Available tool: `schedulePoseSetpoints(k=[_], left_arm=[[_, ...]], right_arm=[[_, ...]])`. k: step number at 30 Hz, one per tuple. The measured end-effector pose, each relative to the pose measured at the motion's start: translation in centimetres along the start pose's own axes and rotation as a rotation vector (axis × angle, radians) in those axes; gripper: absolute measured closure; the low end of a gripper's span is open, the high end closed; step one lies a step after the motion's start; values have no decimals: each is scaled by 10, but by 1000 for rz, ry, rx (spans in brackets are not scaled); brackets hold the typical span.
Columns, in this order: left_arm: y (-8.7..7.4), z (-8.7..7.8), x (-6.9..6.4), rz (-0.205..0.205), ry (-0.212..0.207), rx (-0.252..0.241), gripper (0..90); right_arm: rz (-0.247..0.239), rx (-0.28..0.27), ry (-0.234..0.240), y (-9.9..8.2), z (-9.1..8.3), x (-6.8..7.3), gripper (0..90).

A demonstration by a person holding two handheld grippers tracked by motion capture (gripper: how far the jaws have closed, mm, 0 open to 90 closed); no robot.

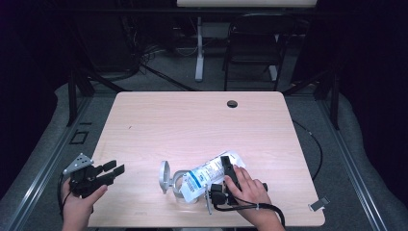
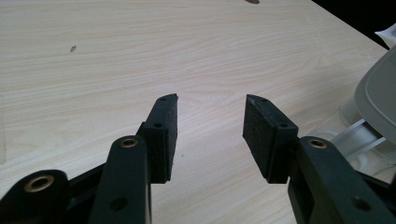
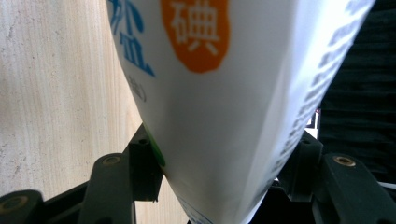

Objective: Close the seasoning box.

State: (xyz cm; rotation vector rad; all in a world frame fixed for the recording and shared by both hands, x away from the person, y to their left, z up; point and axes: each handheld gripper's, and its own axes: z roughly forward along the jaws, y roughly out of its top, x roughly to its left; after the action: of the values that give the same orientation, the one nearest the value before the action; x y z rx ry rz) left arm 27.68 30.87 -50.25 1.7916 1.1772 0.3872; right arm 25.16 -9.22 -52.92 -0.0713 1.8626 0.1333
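Right gripper view shows the white bag [image 3: 219, 107] clamped between the right gripper [image 3: 224, 172] jaws, orange label readable; left gripper [image 2: 210, 135] spread, holding nothing.

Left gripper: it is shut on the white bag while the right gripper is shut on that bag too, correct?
Not quite. The left gripper is open and holds nothing; the left gripper view shows bare table between its jaws. The right gripper is indeed shut on the white bag, as you say.
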Motion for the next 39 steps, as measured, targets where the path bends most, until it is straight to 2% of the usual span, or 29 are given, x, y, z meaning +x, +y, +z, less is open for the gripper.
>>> schedulePoseSetpoints(k=[4, 5, 6, 8, 10, 19, 25, 39], left_arm=[[0, 0, 1, -5, 1, 0, 558], [0, 0, 1, -5, 1, 0, 557], [0, 0, 1, -4, 0, 3, 557], [0, 0, 1, -4, 0, 4, 556], [0, 0, 1, -5, -1, 3, 556], [0, 0, 1, -7, -1, -1, 556], [0, 0, 1, -6, -1, 2, 556], [0, 0, 2, -7, 0, 3, 556]], right_arm=[[-15, 21, 4, 1, -1, -1, 432], [-5, 6, 2, 0, 0, 0, 432], [-12, 21, 7, 1, -1, -1, 432], [-10, 10, 9, 1, 0, -1, 432], [-34, 13, 1, 1, -1, -3, 432], [-34, 3, -1, 1, 0, -3, 434], [-50, 28, -9, 3, -1, -4, 437], [-58, 9, -26, 3, -1, -4, 443]])
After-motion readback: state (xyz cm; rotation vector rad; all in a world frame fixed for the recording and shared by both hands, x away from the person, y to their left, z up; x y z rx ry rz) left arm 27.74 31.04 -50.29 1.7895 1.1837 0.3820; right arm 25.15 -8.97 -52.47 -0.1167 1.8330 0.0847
